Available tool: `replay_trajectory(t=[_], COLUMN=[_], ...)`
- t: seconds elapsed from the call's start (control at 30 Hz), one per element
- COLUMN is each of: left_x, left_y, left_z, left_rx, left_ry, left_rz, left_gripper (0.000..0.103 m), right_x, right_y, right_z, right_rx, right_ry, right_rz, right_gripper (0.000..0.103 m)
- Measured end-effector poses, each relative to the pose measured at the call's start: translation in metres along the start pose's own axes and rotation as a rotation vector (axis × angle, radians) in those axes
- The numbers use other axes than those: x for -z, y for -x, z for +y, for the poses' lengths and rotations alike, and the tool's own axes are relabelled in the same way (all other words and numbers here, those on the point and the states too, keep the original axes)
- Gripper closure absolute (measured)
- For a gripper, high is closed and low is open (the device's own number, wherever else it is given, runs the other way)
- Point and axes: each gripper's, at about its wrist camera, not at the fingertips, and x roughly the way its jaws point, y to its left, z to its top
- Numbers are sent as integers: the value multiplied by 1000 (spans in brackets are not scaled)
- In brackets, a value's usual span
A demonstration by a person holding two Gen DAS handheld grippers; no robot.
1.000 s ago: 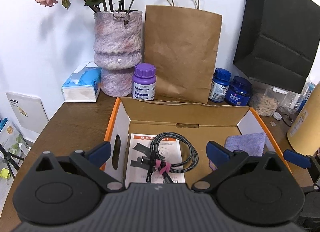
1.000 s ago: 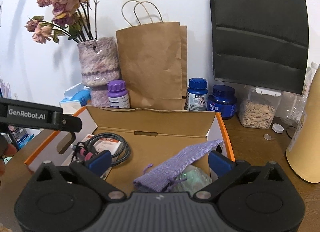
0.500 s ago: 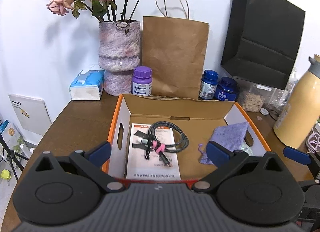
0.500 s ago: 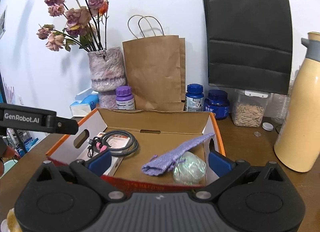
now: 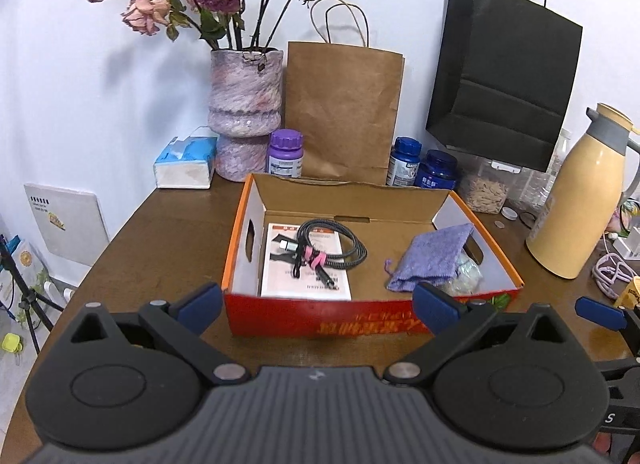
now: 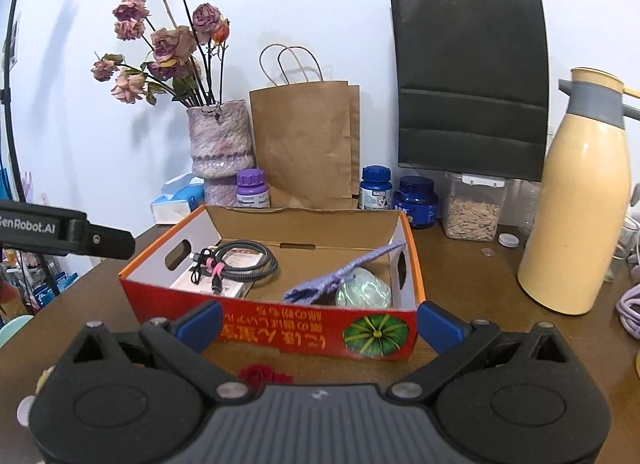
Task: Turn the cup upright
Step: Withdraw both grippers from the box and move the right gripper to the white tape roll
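No cup shows clearly in either view. A pale teal rim peeks in at the left edge of the right wrist view; what it is I cannot tell. My left gripper is open and holds nothing, just in front of the red cardboard box. My right gripper is open too, facing the same box from nearer its right half. The left gripper's body crosses the left side of the right wrist view.
The box holds a coiled cable, a booklet and a purple pouch. Behind stand a flower vase, a brown paper bag, a black bag, bottles and a tissue box. A cream thermos stands at the right.
Both grippers have drawn back from over the box toward the table's near side, so the box's red front wall and more of the table now show. Both stay open.
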Motion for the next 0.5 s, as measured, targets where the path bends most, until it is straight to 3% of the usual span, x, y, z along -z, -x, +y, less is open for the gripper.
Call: replay_trajectory(t=[0.5], left_x=[41], left_y=[43], left_z=[-5], left_rx=[13], left_ry=[-10], left_rz=[-14], left_gripper=[0], right_x=[43], right_y=[50], right_z=[2], right_rx=[15], right_ry=[13], right_rz=[-4], right_gripper=[0])
